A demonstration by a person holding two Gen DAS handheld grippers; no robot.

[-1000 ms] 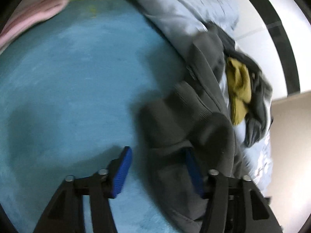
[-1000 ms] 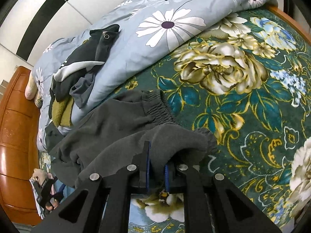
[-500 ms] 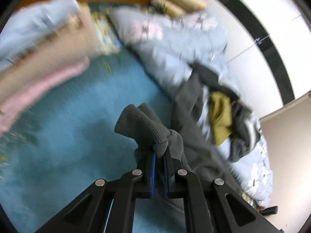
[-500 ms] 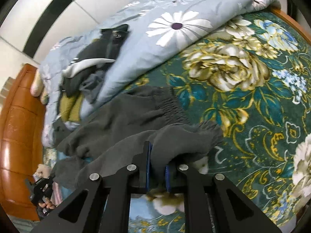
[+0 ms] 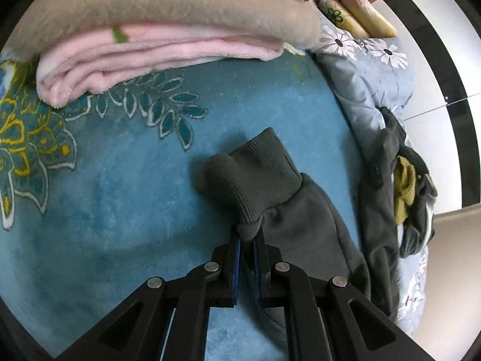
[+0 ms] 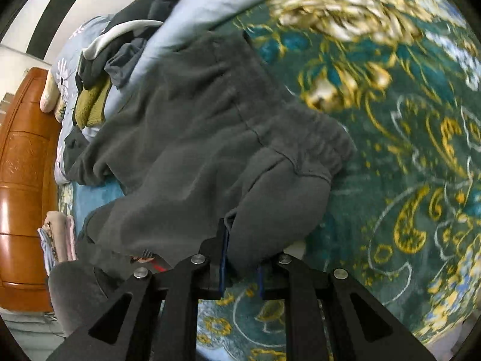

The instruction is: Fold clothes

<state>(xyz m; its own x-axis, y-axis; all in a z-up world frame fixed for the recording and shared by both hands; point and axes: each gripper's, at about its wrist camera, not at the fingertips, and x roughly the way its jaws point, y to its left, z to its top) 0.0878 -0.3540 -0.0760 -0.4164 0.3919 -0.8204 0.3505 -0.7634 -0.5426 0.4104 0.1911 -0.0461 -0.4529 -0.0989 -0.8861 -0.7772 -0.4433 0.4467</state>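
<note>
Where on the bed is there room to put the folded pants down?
Free: the blue blanket between the pink towel and the pants cuff, and the flowered part right of the pants. Crowded: the clothes pile on the quilt.

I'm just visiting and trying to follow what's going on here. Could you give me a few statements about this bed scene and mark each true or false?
1. The left gripper is pinching the dark grey trousers next to a ribbed cuff. True.
2. The trousers are bright red. False: they are dark grey.
3. Folded blankets, beige on top of pink, lie on the bed beyond the cuff. True.
4. The right gripper has nothing between its fingers. False: a fold of the grey trousers sits between them, and its jaws have just been opening.
5. A pile of other clothes, with a mustard-yellow piece, lies on the light blue flowered quilt. True.
</note>
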